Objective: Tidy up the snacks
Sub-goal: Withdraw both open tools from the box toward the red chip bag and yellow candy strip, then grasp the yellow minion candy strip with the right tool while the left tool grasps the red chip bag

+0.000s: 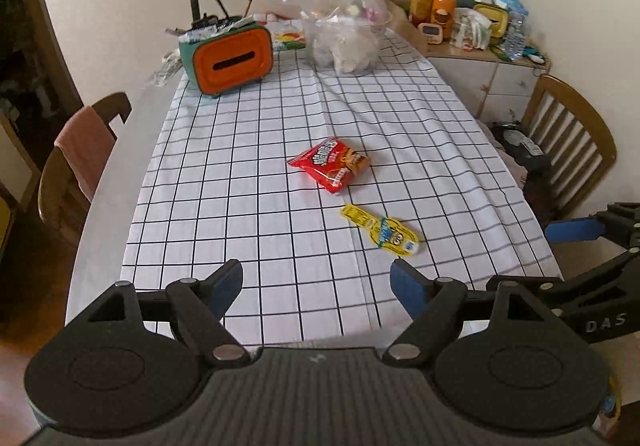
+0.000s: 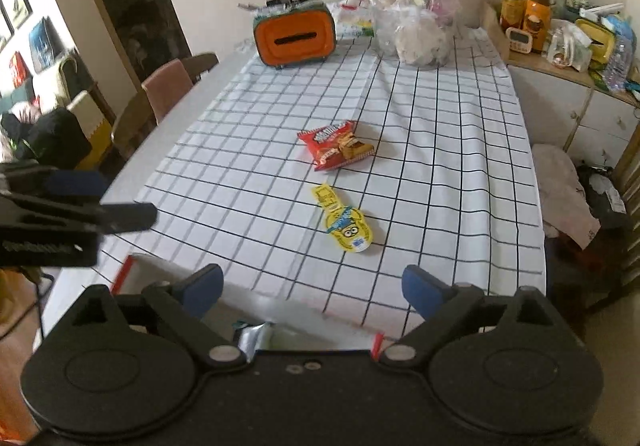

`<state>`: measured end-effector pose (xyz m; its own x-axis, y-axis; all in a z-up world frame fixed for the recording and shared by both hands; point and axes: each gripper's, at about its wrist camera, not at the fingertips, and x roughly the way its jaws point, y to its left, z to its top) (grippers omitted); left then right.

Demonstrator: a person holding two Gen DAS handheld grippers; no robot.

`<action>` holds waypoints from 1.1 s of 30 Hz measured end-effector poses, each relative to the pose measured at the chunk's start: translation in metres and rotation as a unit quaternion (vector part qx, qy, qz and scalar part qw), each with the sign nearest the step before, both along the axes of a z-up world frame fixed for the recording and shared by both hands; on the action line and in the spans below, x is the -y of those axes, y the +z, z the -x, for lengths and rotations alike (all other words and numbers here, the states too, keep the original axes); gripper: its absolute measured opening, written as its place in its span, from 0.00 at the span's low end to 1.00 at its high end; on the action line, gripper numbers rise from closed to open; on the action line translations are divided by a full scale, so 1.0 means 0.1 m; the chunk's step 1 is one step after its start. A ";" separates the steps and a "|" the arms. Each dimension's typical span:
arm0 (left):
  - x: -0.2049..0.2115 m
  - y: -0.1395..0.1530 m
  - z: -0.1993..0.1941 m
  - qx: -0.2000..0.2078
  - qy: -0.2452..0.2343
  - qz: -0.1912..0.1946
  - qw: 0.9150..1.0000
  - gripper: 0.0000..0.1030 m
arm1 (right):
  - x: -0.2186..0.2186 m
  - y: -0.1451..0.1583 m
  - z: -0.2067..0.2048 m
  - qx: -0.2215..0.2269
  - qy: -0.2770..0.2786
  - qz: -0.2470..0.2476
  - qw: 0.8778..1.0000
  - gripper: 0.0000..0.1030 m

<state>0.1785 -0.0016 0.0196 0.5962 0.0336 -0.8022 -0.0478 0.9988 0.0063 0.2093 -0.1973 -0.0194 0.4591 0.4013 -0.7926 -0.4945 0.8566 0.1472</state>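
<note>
Blue-padded left claw wide open, empty — right claw likewise

A sealed red snack bag lies flat mid-cloth, and just nearer sits a yellow cartoon-faced pouch, apart.

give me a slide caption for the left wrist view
Open left gripper hovers over the grid tablecloth, facing a red snack bag and a yellow snack packet.
</note>
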 end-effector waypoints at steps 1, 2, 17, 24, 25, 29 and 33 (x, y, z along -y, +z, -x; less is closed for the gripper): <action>-0.03 -0.01 -0.07 -0.005 0.003 0.002 1.000 0.78 | -0.01 -0.02 -0.06 -0.004 0.002 0.005 1.000 0.93; -0.06 -0.03 -0.12 -0.011 0.008 0.004 1.000 0.78 | -0.03 -0.05 -0.15 -0.009 0.003 0.011 1.000 0.93; -0.35 -0.23 -1.14 -0.068 0.042 -0.034 0.996 0.78 | -0.60 -0.68 -1.27 -0.082 0.050 0.062 0.993 0.91; -0.46 -0.35 -1.62 -0.083 0.068 -0.022 0.994 0.78 | -0.82 -1.07 -1.56 -0.106 0.068 0.095 0.987 0.84; -0.45 -0.40 -1.69 -0.088 0.068 -0.018 0.994 0.78 | -0.84 -1.13 -1.58 -0.110 0.070 0.101 0.986 0.83; -0.42 -0.59 -1.86 -0.109 0.069 -0.003 0.992 0.78 | -0.87 -1.35 -1.63 -0.125 0.075 0.116 0.983 0.77; -0.38 -0.79 -2.05 -0.130 0.076 0.014 0.989 0.78 | -0.87 -1.50 -1.63 -0.131 0.080 0.125 0.980 0.68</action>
<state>0.3839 0.0361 -0.0596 0.3597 0.0832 -0.9294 -0.1974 0.9803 0.0114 0.3727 -0.1101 -0.1695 0.1747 0.2294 -0.9575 -0.5987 0.7968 0.0817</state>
